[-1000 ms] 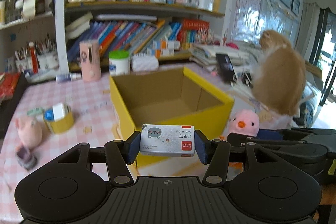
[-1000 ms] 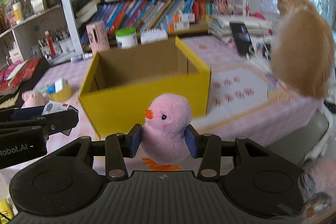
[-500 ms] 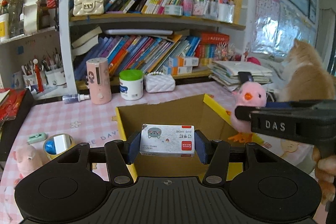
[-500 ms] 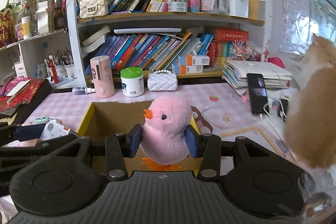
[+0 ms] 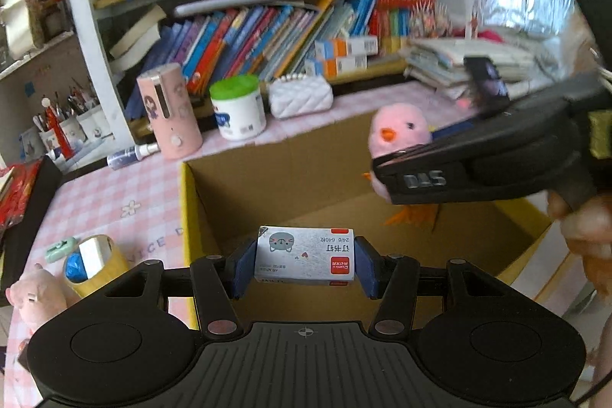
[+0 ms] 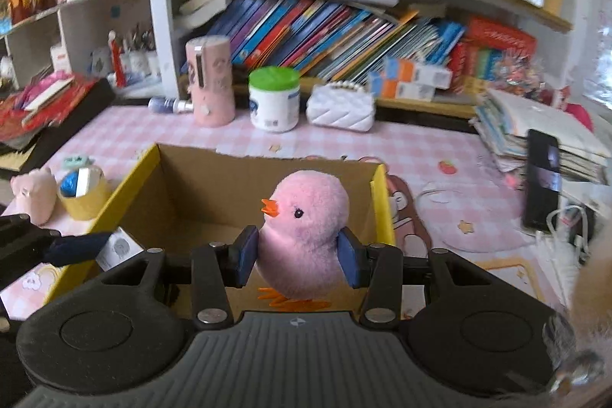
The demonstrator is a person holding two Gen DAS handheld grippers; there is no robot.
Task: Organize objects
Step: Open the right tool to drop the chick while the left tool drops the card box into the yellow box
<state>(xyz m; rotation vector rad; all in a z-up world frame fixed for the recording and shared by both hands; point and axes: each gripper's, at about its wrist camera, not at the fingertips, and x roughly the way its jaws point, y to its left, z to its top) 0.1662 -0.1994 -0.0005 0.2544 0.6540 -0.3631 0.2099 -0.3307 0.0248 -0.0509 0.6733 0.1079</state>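
Delivery is the step in hand, judging by both claws poised over the open cardboard box (image 5: 344, 194) on the pink checked surface (image 6: 126, 136). The left claw (image 5: 304, 264) grips a small staple box (image 5: 304, 255) by its short ends, above the carton's near wall. The right claw (image 6: 298, 257) squeezes a pink chick toy (image 6: 306, 228) at its sides, likewise over the opening. Next, each load should go down toward the carton's floor before the pads part, with the two claws kept apart.
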